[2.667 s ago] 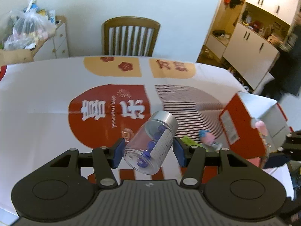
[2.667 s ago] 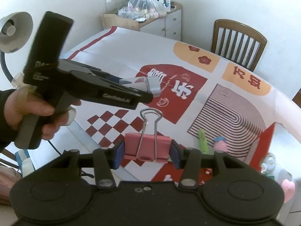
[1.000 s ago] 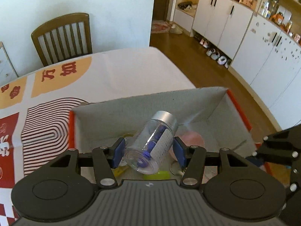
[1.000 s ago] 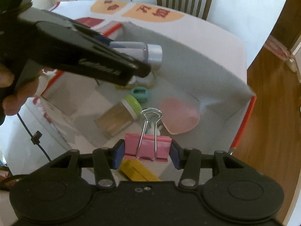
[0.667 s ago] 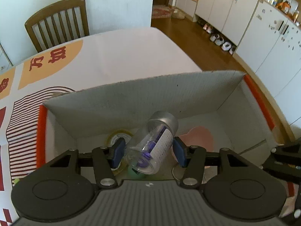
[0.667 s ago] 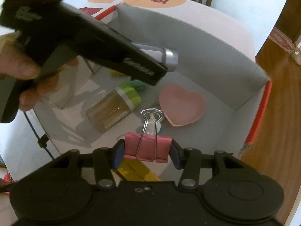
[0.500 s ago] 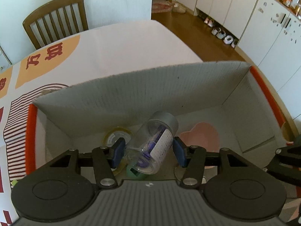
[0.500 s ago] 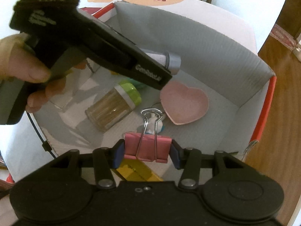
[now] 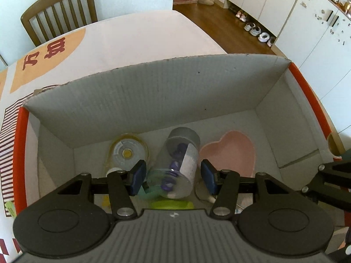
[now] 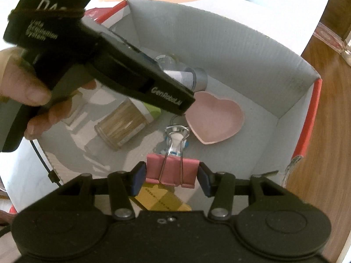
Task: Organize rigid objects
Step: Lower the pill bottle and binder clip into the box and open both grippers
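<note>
Clear plastic jar with silver lid, purple pieces inside, clamped between blue pads of left hand-held gripper, low inside grey corrugated cardboard box on desk; pink heart-shaped dish on box floor just right of jar.

Right wrist view: pink binder clip between pads of right hand-held gripper; jaws opening, narrow gaps visible at both sides of clip. Clip over box interior, near heart dish and green-lidded jar.

Both wrist views look steeply down past their own fingers into one open cardboard box — close above it. Each shows the pink heart dish ahead of its fingers — the right view also catches the left gripper.
</note>
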### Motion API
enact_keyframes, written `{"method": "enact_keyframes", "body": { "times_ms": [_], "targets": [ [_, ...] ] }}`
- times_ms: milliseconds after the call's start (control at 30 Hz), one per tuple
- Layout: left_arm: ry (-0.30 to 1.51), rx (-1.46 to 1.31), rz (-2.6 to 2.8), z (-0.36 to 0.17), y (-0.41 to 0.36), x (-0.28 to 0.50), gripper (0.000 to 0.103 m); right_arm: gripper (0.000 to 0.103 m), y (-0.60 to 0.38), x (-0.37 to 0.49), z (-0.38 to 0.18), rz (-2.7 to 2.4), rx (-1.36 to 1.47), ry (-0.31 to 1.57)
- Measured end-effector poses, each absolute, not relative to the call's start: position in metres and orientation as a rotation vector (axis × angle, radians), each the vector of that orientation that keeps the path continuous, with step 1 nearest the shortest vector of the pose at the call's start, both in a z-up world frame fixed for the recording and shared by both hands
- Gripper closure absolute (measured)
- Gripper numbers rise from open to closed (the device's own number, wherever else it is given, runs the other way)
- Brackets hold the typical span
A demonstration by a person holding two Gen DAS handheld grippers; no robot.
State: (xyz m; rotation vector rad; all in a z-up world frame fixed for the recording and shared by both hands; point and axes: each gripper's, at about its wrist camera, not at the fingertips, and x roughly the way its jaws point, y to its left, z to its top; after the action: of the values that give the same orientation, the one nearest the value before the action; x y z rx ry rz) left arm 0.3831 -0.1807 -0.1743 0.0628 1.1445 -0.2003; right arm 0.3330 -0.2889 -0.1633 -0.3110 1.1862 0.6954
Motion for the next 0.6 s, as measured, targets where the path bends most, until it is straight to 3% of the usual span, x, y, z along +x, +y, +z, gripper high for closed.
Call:
{"method": "enact_keyframes", "body": {
  "times_ms": [267, 533, 600],
  "targets": [
    [1.1, 0.042, -0.2, -0.151, -0.175, 0.365, 0.036, 0.041, -0.294, 0.326, -0.147, 0.711, -0.294, 1.152],
    [1.037, 0.031, -0.222, -0.119, -0.163, 0.331, 0.035, 0.039, -0.293, 0.316, -0.122, 0.743, -0.286, 1.099],
    [1.001, 0.03, -0.212, -0.108, -0.159, 0.32, 0.035, 0.03, -0.294, 0.314, -0.114, 0.752, -0.271, 1.087]
  ]
}}
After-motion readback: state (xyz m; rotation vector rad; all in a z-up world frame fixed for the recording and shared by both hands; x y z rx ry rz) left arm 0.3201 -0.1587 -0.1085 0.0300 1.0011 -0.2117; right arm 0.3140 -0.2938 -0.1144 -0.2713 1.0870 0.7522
